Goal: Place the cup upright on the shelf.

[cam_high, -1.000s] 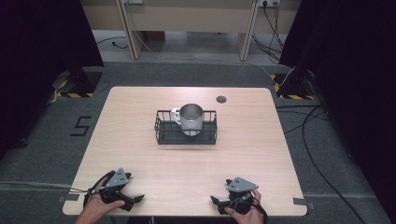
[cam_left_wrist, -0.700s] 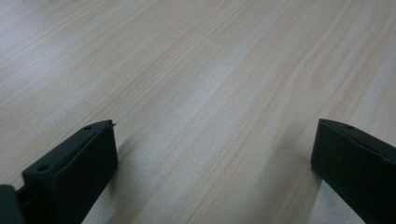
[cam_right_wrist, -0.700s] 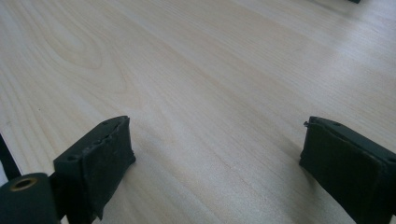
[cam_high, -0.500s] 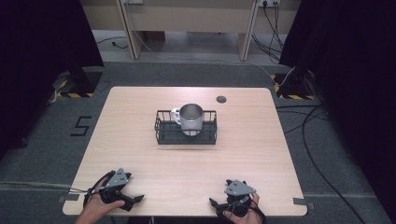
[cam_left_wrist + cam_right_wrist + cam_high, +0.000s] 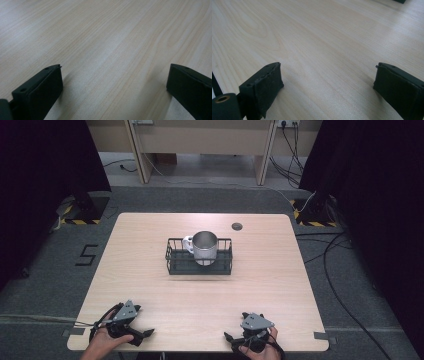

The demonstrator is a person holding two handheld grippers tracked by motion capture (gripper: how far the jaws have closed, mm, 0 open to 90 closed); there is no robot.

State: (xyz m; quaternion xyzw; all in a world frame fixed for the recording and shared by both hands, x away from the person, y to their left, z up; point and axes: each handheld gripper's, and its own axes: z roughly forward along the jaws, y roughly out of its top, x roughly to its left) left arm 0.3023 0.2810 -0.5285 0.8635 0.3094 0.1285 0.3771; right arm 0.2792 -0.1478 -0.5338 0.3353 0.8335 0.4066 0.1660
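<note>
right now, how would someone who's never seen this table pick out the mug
Start at the light wooden table and find the black wire basket near its middle, a little toward the far edge. The mug stands upright inside that basket, a shiny metal cylinder with its open mouth up and a pale handle at its left. It is the basket's sole content, and the small dark disc beyond it lies flat.

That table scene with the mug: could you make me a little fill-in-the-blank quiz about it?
1. The metal mug stands inside a black wire ____.
2. The mug's handle is coloured ____.
3. The jaws of the left gripper and right gripper are both ____, holding nothing.
4. A small dark round disc lies on the ____ behind the basket.

Missing words: basket; white; open; table
</note>
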